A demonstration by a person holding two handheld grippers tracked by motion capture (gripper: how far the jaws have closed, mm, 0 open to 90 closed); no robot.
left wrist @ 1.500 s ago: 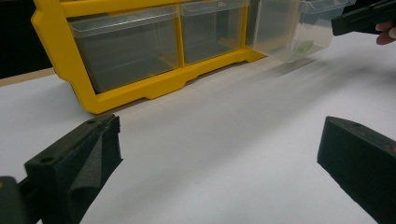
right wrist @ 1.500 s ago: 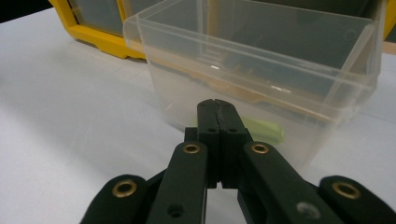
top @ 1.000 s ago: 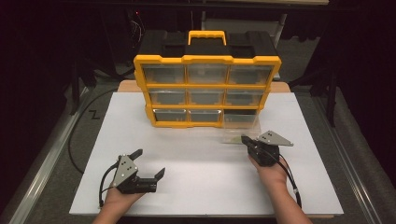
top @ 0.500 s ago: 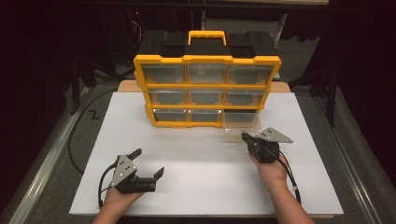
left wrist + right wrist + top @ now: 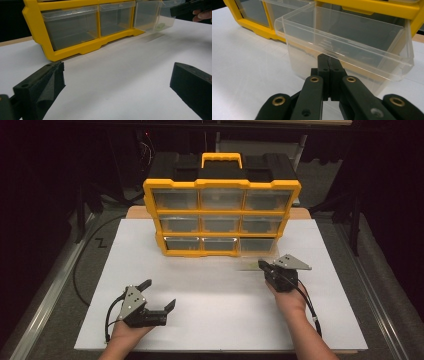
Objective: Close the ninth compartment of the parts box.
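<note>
A yellow organizer (image 5: 221,184) with clear drawers stands at the back of the white table. Its bottom right drawer (image 5: 256,256) (image 5: 352,37) (image 5: 163,15) is pulled partway out. My right gripper (image 5: 263,265) (image 5: 328,58) is shut, its jaws pressed together, with the tips against the drawer's front just under the lip. I cannot tell whether any plastic is pinched between them. My left gripper (image 5: 160,293) (image 5: 117,85) rests open near the table's front left, with nothing between its jaws. A small pale item (image 5: 161,25) lies in the open drawer.
The white board (image 5: 210,320) covers the table, with bare room between the two hands. A black cable (image 5: 82,270) loops off the left edge. Dark surroundings and a metal rail (image 5: 45,300) border the table.
My right gripper has crept slightly toward the organizer, staying shut at the drawer's front. The left gripper has not moved.
</note>
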